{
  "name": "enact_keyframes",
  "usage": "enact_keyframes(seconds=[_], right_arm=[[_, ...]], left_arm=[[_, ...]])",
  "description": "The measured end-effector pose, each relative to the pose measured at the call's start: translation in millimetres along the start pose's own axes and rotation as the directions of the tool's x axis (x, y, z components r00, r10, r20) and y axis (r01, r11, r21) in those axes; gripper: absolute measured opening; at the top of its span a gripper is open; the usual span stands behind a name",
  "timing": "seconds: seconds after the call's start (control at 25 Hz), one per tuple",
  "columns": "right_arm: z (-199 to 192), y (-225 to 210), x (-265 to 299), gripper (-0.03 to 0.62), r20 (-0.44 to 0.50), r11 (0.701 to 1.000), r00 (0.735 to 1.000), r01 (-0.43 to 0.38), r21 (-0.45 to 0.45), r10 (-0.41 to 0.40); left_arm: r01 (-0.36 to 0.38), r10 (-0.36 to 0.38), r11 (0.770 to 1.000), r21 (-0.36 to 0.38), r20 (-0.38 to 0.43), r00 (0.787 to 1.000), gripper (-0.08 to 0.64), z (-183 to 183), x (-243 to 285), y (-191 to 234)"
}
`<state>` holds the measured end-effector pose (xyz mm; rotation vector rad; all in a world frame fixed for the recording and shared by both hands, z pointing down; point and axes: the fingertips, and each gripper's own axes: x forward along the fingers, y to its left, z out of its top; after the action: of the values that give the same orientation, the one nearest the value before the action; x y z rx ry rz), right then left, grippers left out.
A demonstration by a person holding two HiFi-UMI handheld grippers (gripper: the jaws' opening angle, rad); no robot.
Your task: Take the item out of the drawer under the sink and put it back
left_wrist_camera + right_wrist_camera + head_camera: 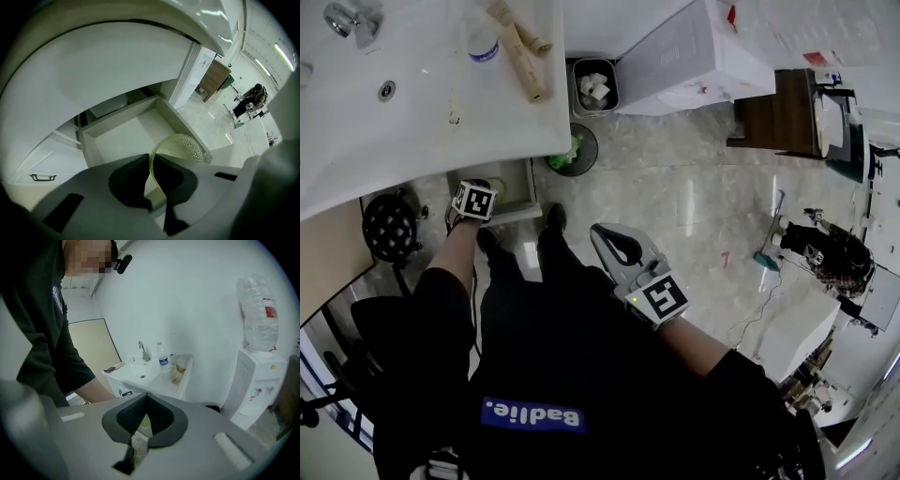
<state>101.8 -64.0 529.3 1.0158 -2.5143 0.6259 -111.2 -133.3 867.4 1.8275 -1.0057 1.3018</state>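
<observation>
Standing beside a white sink [412, 103], a person in dark clothing is shown from above, with tongs held in each hand. The left tongs [151, 164] are lowered under the edge of the sink, where a white drawer [126, 136] is pulled out. In the left gripper view these tongs are closed almost fully, and the thin rim of a pale green, see-through item [185, 147] with a dimpled, domed surface is pinched between them. The item is held over the open drawer, close to one side wall; whether it touches the drawer cannot be told. In the head view only the marker cube of the left tongs is seen, just beside the drawer.

The right tongs [614, 246] are held well apart from the drawer, in front of the person's body. In the right gripper view their tips are brought together and nothing is gripped.

On the sink's rim a clear water bottle [483, 42] is stood, with a beige tube-shaped object [525, 61] lying just beside it. A small bin [593, 86] with crumpled paper inside is seen on the pale floor nearby.
</observation>
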Motion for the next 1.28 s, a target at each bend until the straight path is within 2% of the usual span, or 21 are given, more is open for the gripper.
enact_keyframes(seconds=[0.16, 0.36, 0.6, 0.76, 1.28], right_arm=[[-5, -5, -5, -0.005, -0.021, 1.0, 1.0, 0.014, -0.004, -0.014], [-12, -5, -5, -0.005, -0.051, 1.0, 0.999, 0.009, -0.009, -0.01], [-15, -8, -5, -0.005, -0.065, 1.0, 0.998, 0.013, -0.015, -0.014], [-13, -7, -4, -0.005, -0.057, 1.0, 0.998, 0.006, -0.029, -0.008], [0, 8, -5, -0.005, -0.019, 0.999, 1.0, -0.017, -0.043, 0.016]], left_arm=[[0.002, -0.003, 0.998, -0.064, -0.012, 1.0, 0.021, -7, 12, 2], [-0.001, -0.002, 0.996, -0.093, -0.024, 1.0, 0.021, -10, 23, 3], [-0.009, 0.007, 0.995, -0.099, -0.027, 1.0, 0.023, -8, 25, 6], [0.016, -0.018, 0.994, -0.105, -0.026, 0.999, 0.023, -7, 28, 2], [0.011, -0.011, 0.997, -0.081, -0.003, 1.0, 0.024, 1, -5, 2]])
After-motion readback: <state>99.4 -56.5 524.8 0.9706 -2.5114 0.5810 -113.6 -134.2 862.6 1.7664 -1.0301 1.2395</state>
